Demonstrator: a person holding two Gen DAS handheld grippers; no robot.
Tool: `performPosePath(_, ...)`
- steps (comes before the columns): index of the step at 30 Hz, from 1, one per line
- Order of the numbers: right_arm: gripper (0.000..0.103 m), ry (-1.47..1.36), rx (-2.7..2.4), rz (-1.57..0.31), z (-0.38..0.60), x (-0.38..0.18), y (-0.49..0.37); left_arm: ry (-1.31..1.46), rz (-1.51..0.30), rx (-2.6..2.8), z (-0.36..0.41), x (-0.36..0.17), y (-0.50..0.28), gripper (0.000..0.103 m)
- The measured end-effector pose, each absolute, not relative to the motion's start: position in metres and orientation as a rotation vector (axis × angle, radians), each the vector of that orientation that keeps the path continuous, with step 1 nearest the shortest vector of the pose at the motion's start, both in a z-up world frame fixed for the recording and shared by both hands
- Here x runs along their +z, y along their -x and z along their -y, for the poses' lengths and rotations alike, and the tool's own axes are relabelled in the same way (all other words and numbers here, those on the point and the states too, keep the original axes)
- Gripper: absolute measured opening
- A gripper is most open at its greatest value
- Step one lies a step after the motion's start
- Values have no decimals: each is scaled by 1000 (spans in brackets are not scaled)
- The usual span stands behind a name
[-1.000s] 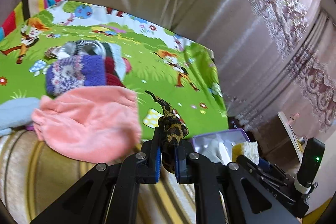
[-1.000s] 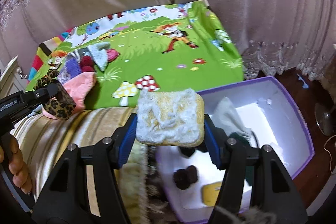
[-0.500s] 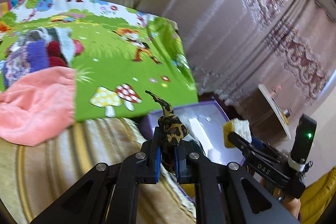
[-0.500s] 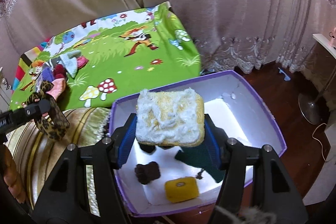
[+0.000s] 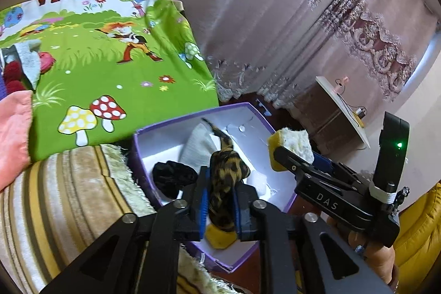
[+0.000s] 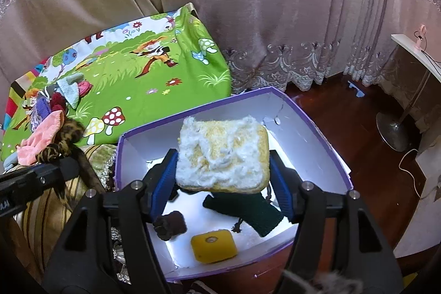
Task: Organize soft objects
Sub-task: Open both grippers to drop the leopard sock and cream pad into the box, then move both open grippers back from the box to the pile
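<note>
Left wrist view: glossy beige pleated curtains with lace trim behind. Below, smooth green cartoon-printed play mat with mushrooms, spread over striped, fringed sofa cover. Beside that, purple-walled rectangular cardboard box with white floor. Inside: white knit cloth, crumpled black fabric, dark green knit piece, rounded yellow foam block, small brown fuzzy lump. Fluffy pink cloth at mat's edge.

Right tool, jaws easing apart, pads just beside the sides of shaggy white-and-yellow rectangular sponge pad, above the box.

Left tool, jaws opening, leopard-print fabric scrunchie between blue pads, over the box.
</note>
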State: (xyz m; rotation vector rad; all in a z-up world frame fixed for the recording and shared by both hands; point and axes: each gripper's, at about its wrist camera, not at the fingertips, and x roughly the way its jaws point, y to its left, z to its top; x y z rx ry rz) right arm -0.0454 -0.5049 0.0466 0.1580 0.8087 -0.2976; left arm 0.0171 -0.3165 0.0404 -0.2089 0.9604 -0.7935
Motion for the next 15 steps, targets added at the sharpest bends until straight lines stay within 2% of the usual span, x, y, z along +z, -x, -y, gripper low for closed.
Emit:
performPosePath(1, 69, -160, -301, -809, 506, 46, 46, 211, -964, -794, 317, 40, -17, 26)
performPosePath(3, 71, -166, -306, -810, 508, 46, 46, 216, -964, -788, 316, 39, -18, 44)
performPosePath(4, 72, -167, -307, -810, 508, 46, 46, 223, -964, -785, 314, 39, -18, 46)
performPosePath(11, 80, -173, -307, -808, 508, 47, 45, 229, -968, -790, 313, 39, -19, 47)
performPosePath(15, 82, -172, -302, -807, 507, 47, 44, 237, -968, -783, 309, 39, -20, 47)
